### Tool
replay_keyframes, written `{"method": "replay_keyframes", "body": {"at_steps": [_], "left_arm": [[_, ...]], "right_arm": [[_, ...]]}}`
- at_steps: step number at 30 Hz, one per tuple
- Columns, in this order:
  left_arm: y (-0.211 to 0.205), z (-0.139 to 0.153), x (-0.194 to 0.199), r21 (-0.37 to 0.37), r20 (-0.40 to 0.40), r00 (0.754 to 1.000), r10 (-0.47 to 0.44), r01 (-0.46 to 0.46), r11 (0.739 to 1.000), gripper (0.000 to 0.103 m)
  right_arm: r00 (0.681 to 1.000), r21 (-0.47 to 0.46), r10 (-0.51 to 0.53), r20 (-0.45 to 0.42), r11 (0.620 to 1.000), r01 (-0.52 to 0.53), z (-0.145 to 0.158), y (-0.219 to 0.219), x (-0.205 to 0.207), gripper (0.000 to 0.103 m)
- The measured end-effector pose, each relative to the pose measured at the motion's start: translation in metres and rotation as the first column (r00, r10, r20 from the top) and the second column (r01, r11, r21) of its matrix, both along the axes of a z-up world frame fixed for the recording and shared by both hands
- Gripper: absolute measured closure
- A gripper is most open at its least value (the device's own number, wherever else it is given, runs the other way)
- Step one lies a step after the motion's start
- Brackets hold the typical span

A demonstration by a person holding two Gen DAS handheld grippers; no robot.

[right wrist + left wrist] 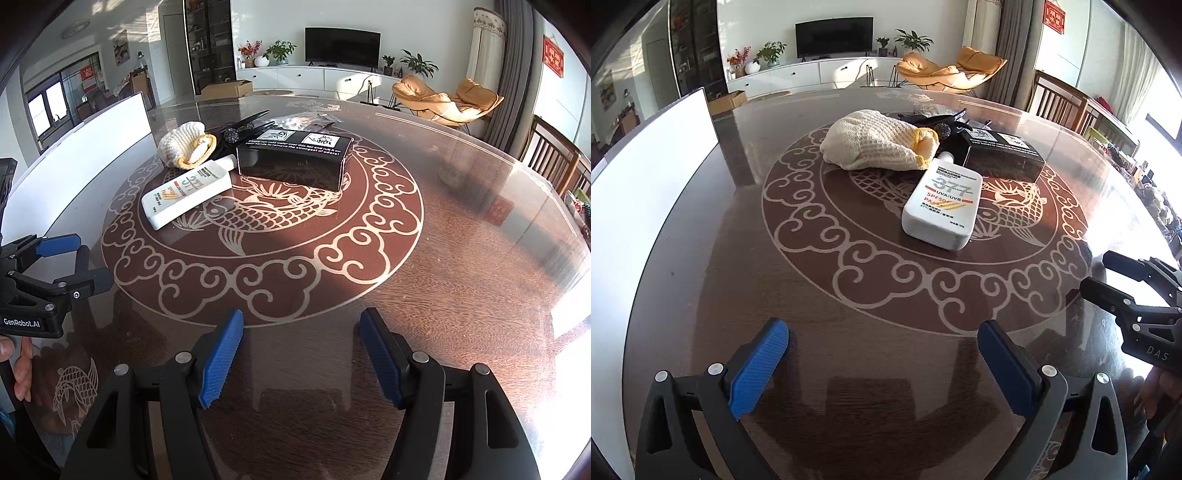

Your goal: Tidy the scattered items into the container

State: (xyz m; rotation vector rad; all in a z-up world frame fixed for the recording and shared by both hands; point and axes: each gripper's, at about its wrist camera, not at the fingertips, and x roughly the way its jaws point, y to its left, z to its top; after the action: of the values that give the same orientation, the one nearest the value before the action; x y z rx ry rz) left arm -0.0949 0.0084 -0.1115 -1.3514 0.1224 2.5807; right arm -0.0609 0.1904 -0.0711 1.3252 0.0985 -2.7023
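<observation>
A white sunscreen tube lies on the round table, its cap toward a cream knitted glove. Beside them sit a black box and a black hair clip. A tall white container stands at the table's left. My left gripper is open and holds nothing, well short of the tube. My right gripper hovers open beside it, nothing between its blue pads.
The table is dark wood under glass with a fish and cloud pattern. A crumpled clear plastic bag lies behind the black box. Wooden chairs stand at the right rim. A hand holds the left gripper.
</observation>
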Motion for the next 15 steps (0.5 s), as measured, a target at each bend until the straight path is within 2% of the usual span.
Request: {"method": "replay_keyframes", "body": {"at_steps": [4, 15], "left_arm": [[0.0047, -0.0013, -0.0004, -0.034, 0.003, 1.0, -0.001, 0.001, 0.999, 0.0], [0.0044, -0.001, -0.0004, -0.034, 0.003, 1.0, 0.0, 0.0, 0.999, 0.0]], "right_arm": [[1.0, 0.0, 0.0, 0.0, 1.0, 0.0, 0.0, 0.0, 0.0, 0.036], [1.0, 0.0, 0.0, 0.0, 1.0, 0.0, -0.0005, -0.0004, -0.0004, 0.036]]}}
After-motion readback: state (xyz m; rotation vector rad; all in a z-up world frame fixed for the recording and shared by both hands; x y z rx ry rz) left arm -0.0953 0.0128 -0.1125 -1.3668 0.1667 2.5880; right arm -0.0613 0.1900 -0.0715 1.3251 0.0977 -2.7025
